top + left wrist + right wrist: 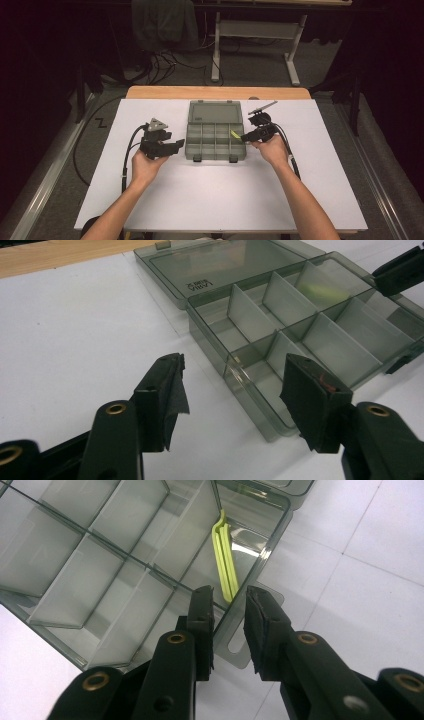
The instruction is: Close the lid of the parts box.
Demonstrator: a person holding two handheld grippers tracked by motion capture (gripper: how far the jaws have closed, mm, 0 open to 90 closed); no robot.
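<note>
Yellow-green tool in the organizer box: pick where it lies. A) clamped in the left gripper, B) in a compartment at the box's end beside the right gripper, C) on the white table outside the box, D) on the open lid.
B: the yellow-green tool lies inside an end compartment of the organizer box, just ahead of the right gripper, whose jaws stand apart with nothing between them.
</note>
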